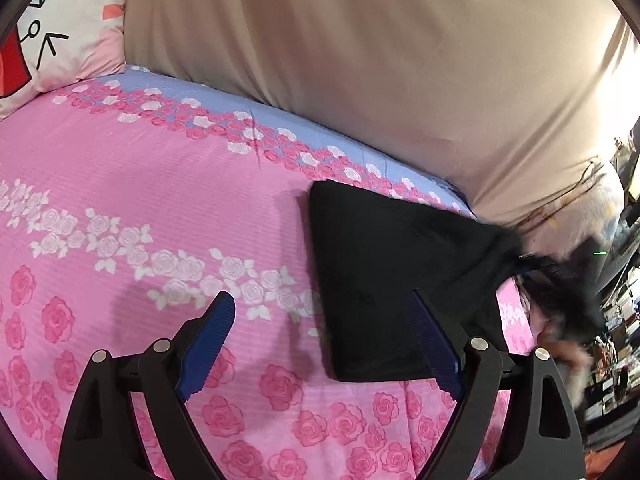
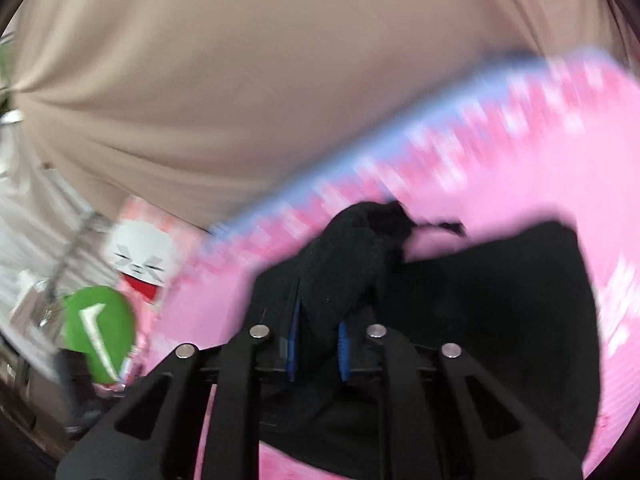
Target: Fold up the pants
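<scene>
Left wrist view: the left gripper (image 1: pixel 320 336) hovers just above the pink rose-print bedsheet (image 1: pixel 120 184), jaws wide apart w/ nothing between them. The black fabric pants (image 1: pixel 384 272) lie on the bed as a compact dark shape, near edge straight, right-hand portion pulled up off the sheet toward the blurred right gripper (image 1: pixel 560 280). The right blue pad of the left gripper overlaps the pants' near edge in this view; can't tell if it touches. Beige curtain-like fabric (image 1: pixel 360 60) hangs behind the bed, and a white-and-pink cartoon-face pillow (image 1: pixel 60 32) sits at the head end.

Right wrist view: heavy motion blur. The right gripper (image 2: pixel 318 344) has its jaws clamped on a bunched wad of the pants (image 2: pixel 348 264), blue pads (image 2: pixel 343 352) pressed into cloth both sides; the rest of the garment drapes down onto the sheet (image 2: pixel 520 152). A green round object w/ a white mark (image 2: pixel 98 332) shows off the bed's side, not identifiable.

Judgement: a fold is underway, the right side carrying a gathered end over the stacked part. Next probably needs that end laid square on the stack, w/ the left gripper pinning or smoothing the near edge.

Only the left view shows the pants' overall outline and the idle left jaws; only the right view confirms the grip.
</scene>
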The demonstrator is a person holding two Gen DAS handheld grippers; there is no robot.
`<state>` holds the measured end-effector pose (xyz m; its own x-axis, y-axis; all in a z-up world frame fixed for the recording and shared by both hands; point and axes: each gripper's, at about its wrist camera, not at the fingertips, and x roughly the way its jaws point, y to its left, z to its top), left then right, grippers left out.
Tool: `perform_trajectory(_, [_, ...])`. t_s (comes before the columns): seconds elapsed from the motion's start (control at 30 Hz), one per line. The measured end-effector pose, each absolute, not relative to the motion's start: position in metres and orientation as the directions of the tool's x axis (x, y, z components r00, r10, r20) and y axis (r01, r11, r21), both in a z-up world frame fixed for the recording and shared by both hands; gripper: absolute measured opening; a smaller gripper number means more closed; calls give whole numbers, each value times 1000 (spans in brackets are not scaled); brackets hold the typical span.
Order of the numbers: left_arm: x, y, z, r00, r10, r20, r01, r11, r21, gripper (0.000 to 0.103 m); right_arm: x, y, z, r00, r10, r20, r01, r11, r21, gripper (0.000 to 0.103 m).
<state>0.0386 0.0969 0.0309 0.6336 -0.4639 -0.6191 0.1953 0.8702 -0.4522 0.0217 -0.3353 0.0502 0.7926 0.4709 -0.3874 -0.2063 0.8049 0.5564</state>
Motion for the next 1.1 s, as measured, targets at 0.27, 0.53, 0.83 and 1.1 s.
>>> perform_trajectory(0.27, [51,75,16,574,-551,-606,248,822,-513,85,-24,-397,-16,803,243,-544,55,879,473,13])
perform_trajectory(0.53, [92,18,-30,382,-651,-656,207,752,-625,85,-43,-413,-45,824,275,-496,49,837,546,39])
perform_trajectory(0.83, [110,0,-57,327,-738,-590,177,661,-729,68,-30,-443,-63,785,290,-547,115,800,589,69])
perform_trajectory(1.1, [77,39,-2,380,-711,-592,265,697,-667,22,-61,-402,-24,790,339,-511,-16,844,536,26])
